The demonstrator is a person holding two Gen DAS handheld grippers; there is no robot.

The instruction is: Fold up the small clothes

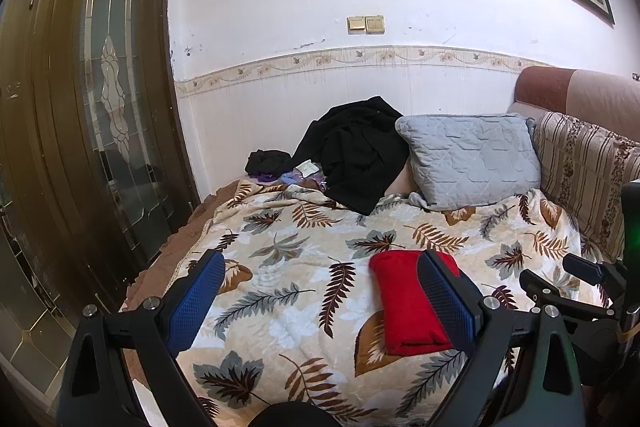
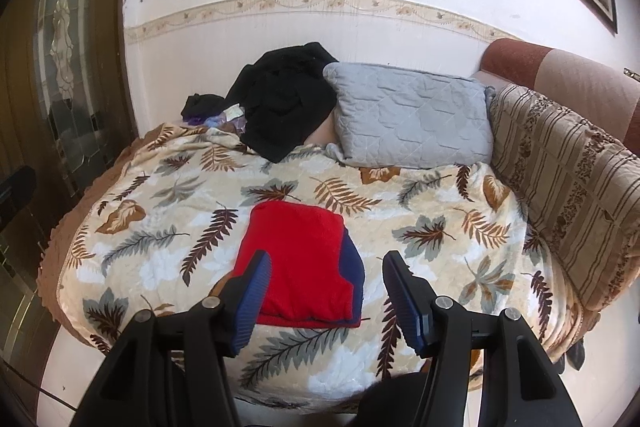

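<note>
A red garment (image 2: pixel 298 259) with a navy part along its right side lies folded into a compact rectangle on the leaf-print blanket (image 2: pixel 420 211). It also shows in the left wrist view (image 1: pixel 404 303). My right gripper (image 2: pixel 326 291) is open and empty, held just above the garment's near edge. My left gripper (image 1: pixel 320 303) is open and empty, held above the blanket to the left of the garment; its right finger hides part of the red cloth. The right gripper shows at the right edge of the left wrist view (image 1: pixel 560 271).
A grey quilted pillow (image 2: pixel 412 119) and a heap of black clothes (image 2: pixel 284 99) lie at the back against the white wall. A striped cushion (image 2: pixel 568 187) lines the right side. A dark wooden door with glass (image 1: pixel 96 115) stands on the left.
</note>
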